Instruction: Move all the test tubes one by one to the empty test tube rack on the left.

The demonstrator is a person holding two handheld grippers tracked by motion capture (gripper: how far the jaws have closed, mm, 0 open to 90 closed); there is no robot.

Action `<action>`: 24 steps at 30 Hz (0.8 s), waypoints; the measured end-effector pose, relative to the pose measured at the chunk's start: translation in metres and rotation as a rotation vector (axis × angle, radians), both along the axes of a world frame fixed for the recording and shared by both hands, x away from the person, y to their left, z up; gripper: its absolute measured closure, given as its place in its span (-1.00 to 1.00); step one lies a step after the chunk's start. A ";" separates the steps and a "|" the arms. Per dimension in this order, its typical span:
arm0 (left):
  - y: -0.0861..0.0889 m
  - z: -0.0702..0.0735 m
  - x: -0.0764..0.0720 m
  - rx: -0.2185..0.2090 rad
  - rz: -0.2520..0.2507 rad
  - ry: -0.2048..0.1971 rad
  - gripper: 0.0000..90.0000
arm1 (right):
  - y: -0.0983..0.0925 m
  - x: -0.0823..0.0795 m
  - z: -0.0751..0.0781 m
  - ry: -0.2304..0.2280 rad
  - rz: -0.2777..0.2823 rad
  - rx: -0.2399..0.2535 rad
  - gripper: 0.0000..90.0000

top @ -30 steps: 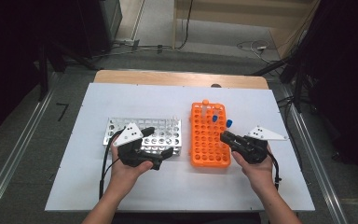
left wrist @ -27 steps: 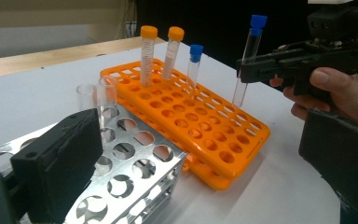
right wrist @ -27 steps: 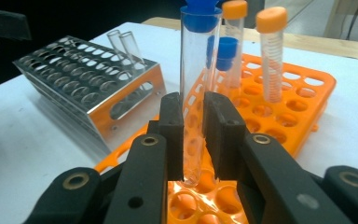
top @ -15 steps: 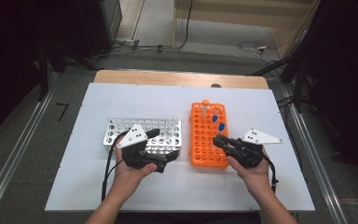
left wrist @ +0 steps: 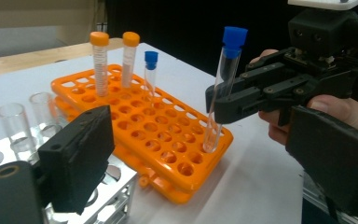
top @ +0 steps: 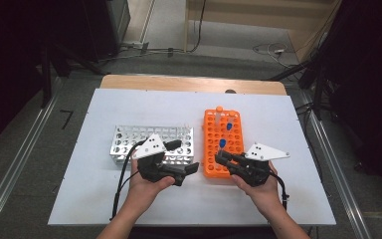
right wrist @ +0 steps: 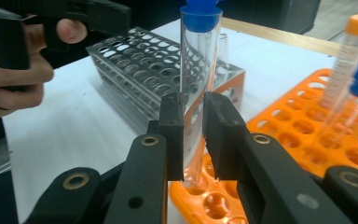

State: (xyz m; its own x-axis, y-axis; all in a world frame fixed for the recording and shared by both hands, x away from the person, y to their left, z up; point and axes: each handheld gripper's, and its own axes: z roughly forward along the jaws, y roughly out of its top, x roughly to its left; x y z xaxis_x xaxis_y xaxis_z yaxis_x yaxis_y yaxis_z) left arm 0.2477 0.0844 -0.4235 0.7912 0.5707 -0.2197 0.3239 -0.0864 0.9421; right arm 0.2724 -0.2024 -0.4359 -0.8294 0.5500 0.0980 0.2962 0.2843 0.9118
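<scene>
1. Clear plastic tube with blue cap [right wrist: 199, 70] pinched between the pads of the right gripper [right wrist: 193, 140], tip at a hole near the 6 o'clock edge of the orange rack [left wrist: 168, 140].
2. Best kept upright, tip centred over that hole, then lowered straight.
3. Worth steering off the second blue-capped tube [top: 229, 126] and orange-capped tubes [left wrist: 100, 60] toward 12 o'clock.
4. Left gripper [top: 181, 159], jaws wide but just closing a little, holding nothing, beside the metal rack [top: 129, 144] at 9 o'clock.
5. Release only once seated.
</scene>
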 end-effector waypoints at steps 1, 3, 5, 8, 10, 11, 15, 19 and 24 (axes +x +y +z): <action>-0.001 0.000 0.000 -0.002 -0.006 -0.001 -0.77 | 0.002 -0.001 0.000 -0.001 0.006 -0.002 0.67; -0.003 0.001 -0.001 -0.009 -0.023 -0.001 -0.71 | 0.005 -0.004 0.000 -0.001 0.018 -0.005 0.67; -0.005 0.001 -0.001 -0.013 -0.034 -0.001 -0.66 | 0.009 -0.006 0.000 -0.004 0.032 -0.009 0.67; -0.007 0.002 -0.001 -0.020 -0.046 -0.003 -0.58 | 0.015 -0.009 -0.001 -0.006 0.048 -0.018 0.67; -0.009 0.002 -0.001 -0.022 -0.050 -0.004 -0.49 | 0.018 -0.011 -0.001 -0.004 0.059 -0.021 0.67; -0.009 0.002 -0.001 -0.020 -0.051 -0.003 -0.45 | 0.019 -0.012 -0.001 -0.006 0.065 -0.024 0.67; -0.012 0.001 -0.001 -0.028 -0.078 0.001 -0.28 | 0.025 -0.016 -0.002 -0.010 0.089 -0.030 0.67; -0.015 0.000 -0.001 -0.027 -0.099 0.000 -0.08 | 0.030 -0.019 -0.002 -0.008 0.106 -0.033 0.67; -0.018 0.000 -0.001 -0.023 -0.114 0.002 0.15 | 0.036 -0.024 -0.002 -0.018 0.130 -0.045 0.67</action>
State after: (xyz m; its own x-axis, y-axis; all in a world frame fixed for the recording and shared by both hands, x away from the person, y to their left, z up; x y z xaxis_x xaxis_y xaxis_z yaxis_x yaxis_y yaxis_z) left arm 0.2463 0.0666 -0.4234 0.8505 0.4716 -0.2330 0.3149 -0.1017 0.9437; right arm 0.2488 -0.1668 -0.4380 -0.8952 0.4416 0.0604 0.2384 0.3597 0.9021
